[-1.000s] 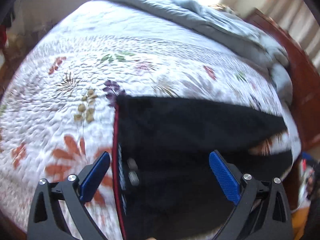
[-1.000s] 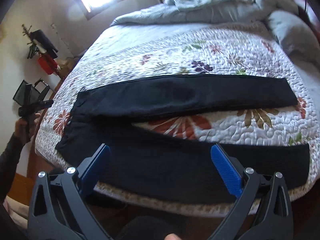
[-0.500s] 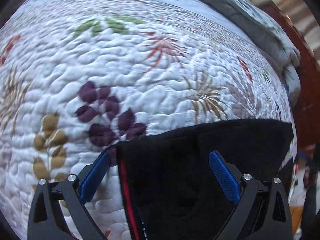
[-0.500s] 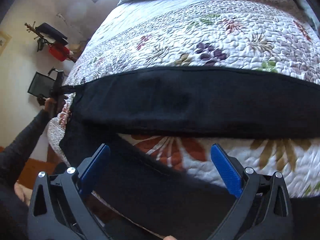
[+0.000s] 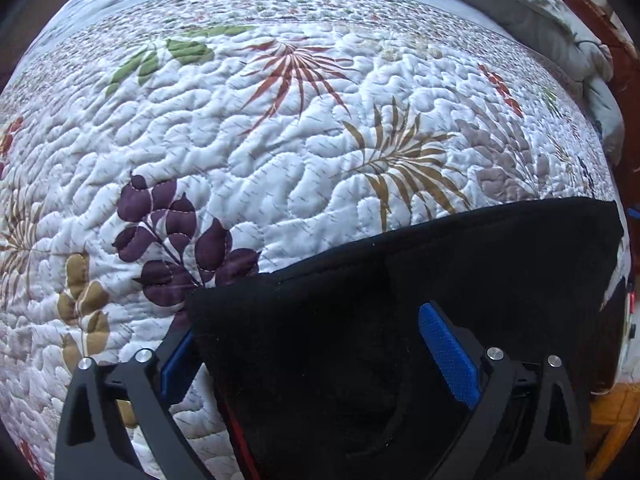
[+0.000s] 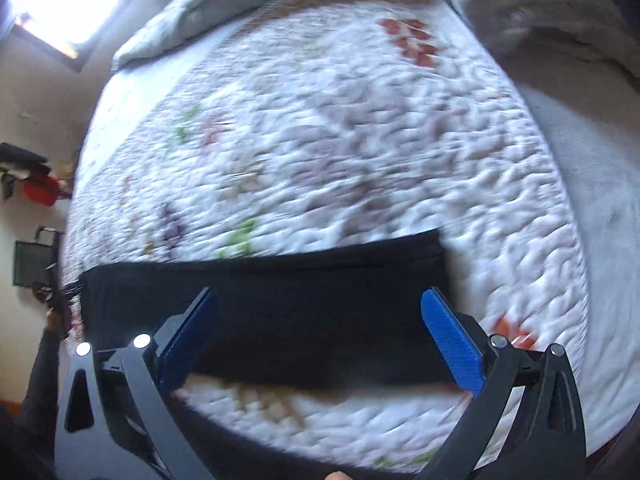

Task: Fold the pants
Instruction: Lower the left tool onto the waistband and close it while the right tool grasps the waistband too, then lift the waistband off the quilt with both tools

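Black pants [image 5: 400, 300] lie flat on a floral quilted bedspread [image 5: 280, 120]. In the left wrist view my left gripper [image 5: 308, 344] is open and low over the waistband corner; its left finger sits partly under the fabric edge, with a red inner trim showing below. In the right wrist view, which is blurred, the far pant leg [image 6: 280, 304] runs across the bed. My right gripper [image 6: 320, 328] is open and empty just above that leg near its cuff end. The near leg is a dark strip at the bed's edge.
A grey duvet [image 6: 224, 4] is bunched at the bed's far end. A wooden bed frame [image 5: 600, 20] runs along the right side. A red object [image 6: 40, 192] and dark items sit by the wall on the left.
Both grippers moved forward and down over the bed. The left closed in on the waistband corner. The right swung toward the cuff end of the far leg. Both stayed open.
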`<state>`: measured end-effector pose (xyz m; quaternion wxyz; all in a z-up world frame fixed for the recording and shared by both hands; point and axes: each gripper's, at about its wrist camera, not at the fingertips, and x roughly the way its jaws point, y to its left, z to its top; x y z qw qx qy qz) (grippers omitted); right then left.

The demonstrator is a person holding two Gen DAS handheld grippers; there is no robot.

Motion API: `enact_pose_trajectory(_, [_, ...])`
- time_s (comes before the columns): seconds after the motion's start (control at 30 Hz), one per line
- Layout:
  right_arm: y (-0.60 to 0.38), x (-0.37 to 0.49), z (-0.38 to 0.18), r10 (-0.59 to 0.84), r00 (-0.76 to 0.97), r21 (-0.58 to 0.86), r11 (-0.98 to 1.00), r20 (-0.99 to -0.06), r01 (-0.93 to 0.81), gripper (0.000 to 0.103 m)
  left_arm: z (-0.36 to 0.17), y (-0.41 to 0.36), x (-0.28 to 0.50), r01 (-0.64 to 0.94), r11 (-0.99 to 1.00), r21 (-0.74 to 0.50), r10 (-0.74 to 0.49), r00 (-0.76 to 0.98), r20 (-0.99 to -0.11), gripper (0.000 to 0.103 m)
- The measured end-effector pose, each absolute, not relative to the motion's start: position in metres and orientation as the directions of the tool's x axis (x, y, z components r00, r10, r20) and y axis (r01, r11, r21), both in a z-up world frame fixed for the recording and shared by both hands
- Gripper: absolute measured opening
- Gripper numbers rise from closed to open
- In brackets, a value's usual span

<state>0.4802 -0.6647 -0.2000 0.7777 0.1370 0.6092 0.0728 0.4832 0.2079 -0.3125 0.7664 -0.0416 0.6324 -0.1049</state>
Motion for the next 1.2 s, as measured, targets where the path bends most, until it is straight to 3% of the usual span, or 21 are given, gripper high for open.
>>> enact_pose_trajectory(0.27, [-0.696, 0.509, -0.260, 0.292, 0.164, 0.308, 0.948, -0.942, 0.082, 0.101, -0.314, 0.205, 0.488, 0.082, 0.982, -0.173, -0.185, 0.174, -0.967, 0.100])
enact_pose_trajectory(0.57, [-0.696, 0.511, -0.261, 0.422, 0.181, 0.430, 0.903, -0.888, 0.007, 0.100, -0.316, 0.207, 0.496, 0.079, 0.981, -0.179, -0.190, 0.165, -0.968, 0.099])
enact_pose_trajectory(0.63, [-0.689, 0.516, -0.261, 0.446, 0.176, 0.451, 0.892, -0.878, -0.012, 0.093, -0.312, 0.206, 0.494, 0.084, 0.983, -0.165, -0.178, 0.183, -0.967, 0.083])
enact_pose_trajectory(0.67, [-0.687, 0.518, -0.261, 0.444, 0.170, 0.448, 0.894, -0.880, -0.017, 0.079, -0.309, 0.206, 0.493, 0.084, 0.981, -0.177, -0.190, 0.191, -0.963, 0.079])
enact_pose_trajectory(0.7, [-0.686, 0.519, -0.260, 0.444, 0.164, 0.447, 0.894, -0.881, -0.018, 0.071, -0.306, 0.207, 0.493, 0.081, 0.980, -0.183, -0.195, 0.199, -0.960, 0.068])
enact_pose_trajectory(0.73, [-0.684, 0.519, -0.260, 0.452, 0.160, 0.455, 0.890, -0.878, -0.018, 0.067, -0.304, 0.208, 0.492, 0.075, 0.983, -0.166, -0.178, 0.209, -0.962, 0.050])
enact_pose_trajectory(0.77, [-0.684, 0.519, -0.259, 0.468, 0.149, 0.470, 0.883, -0.871, -0.025, 0.055, -0.302, 0.209, 0.492, 0.073, 0.982, -0.172, -0.184, 0.208, -0.961, 0.049])
enact_pose_trajectory(0.83, [-0.680, 0.519, -0.254, 0.467, 0.142, 0.467, 0.883, -0.873, -0.037, 0.045, -0.300, 0.208, 0.491, 0.079, 0.981, -0.179, -0.191, 0.207, -0.960, 0.044])
enact_pose_trajectory(1.0, [-0.670, 0.518, -0.249, 0.442, 0.141, 0.437, 0.897, -0.886, -0.066, 0.025, -0.294, 0.211, 0.488, 0.060, 0.979, -0.194, -0.203, 0.232, -0.951, 0.043])
enact_pose_trajectory(1.2, [-0.651, 0.517, -0.234, 0.404, 0.164, 0.392, 0.915, -0.900, -0.101, 0.018, -0.274, 0.214, 0.478, 0.072, 0.980, -0.185, -0.198, 0.283, -0.938, 0.037])
